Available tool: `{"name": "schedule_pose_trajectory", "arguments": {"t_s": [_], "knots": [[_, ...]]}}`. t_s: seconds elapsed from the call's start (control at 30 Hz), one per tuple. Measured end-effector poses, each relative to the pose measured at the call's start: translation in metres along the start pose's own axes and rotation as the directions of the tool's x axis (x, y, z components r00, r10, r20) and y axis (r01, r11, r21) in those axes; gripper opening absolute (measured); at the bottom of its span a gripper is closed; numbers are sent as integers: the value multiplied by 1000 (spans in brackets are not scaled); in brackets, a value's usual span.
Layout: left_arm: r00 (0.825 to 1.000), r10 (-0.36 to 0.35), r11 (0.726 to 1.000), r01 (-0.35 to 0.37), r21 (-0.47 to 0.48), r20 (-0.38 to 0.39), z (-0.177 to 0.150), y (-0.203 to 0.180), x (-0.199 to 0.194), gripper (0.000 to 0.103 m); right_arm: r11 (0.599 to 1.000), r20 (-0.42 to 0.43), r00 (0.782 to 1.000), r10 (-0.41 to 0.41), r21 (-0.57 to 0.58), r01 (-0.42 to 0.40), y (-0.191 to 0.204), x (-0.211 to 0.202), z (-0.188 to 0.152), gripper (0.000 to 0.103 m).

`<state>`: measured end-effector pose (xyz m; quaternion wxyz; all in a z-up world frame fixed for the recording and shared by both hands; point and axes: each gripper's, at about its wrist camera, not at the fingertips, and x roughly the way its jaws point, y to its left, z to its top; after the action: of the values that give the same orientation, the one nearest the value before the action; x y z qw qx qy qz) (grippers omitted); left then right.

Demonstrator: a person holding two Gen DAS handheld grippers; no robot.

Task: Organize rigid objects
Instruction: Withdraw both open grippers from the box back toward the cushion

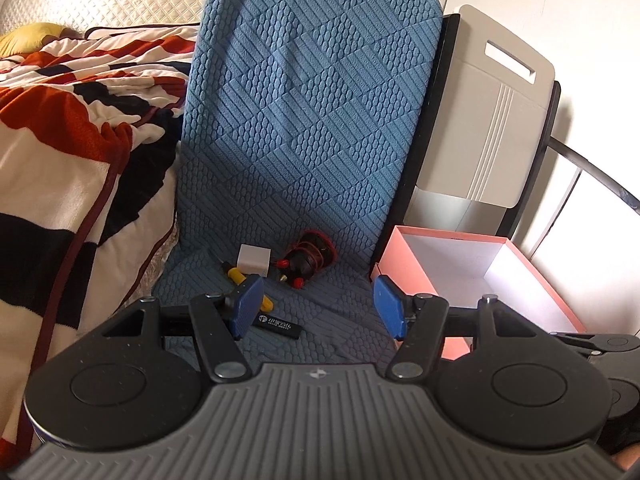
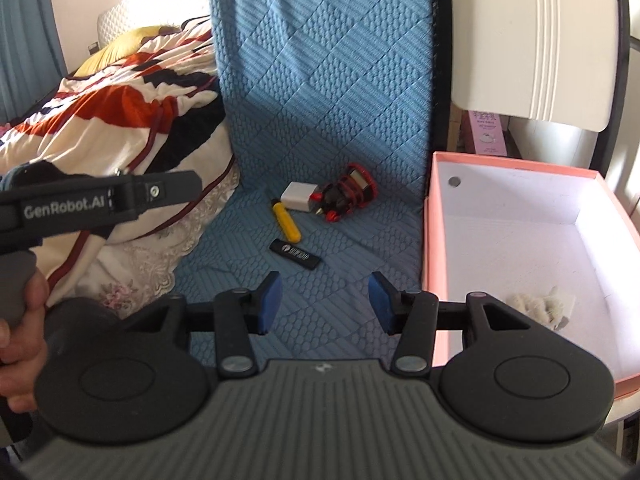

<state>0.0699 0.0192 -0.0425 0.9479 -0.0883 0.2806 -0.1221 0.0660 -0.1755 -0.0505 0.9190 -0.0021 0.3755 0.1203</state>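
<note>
On the blue quilted cushion (image 2: pixel 320 128) lie a black lighter-like stick (image 2: pixel 295 257) (image 1: pixel 276 325), a yellow tool (image 2: pixel 286 223) (image 1: pixel 240 278), a white block (image 2: pixel 298 197) (image 1: pixel 254 261) and a red-and-black gadget (image 2: pixel 345 196) (image 1: pixel 308 258). My left gripper (image 1: pixel 320 307) is open and empty, low over the cushion just behind the black stick. My right gripper (image 2: pixel 325 302) is open and empty, a little short of the black stick. The pink box (image 2: pixel 434 216) (image 1: pixel 390 256) stands open to the right.
A white crumpled item (image 2: pixel 538 305) lies in the pink box. A striped red, black and cream blanket (image 1: pixel 72 152) (image 2: pixel 132 108) covers the bed on the left. A white panel (image 1: pixel 492 120) (image 2: pixel 532 40) leans behind the box. The left gripper's body (image 2: pixel 100 200) reaches in at the left.
</note>
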Motion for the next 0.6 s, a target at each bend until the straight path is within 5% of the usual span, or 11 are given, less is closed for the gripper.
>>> {"name": "schedule_pose_trajectory", "arguments": {"t_s": [0.6], "knots": [[992, 8, 1000, -12, -26, -123, -29, 20, 52, 67, 1000, -90, 996, 21, -19, -23, 19, 45, -25, 51]]}}
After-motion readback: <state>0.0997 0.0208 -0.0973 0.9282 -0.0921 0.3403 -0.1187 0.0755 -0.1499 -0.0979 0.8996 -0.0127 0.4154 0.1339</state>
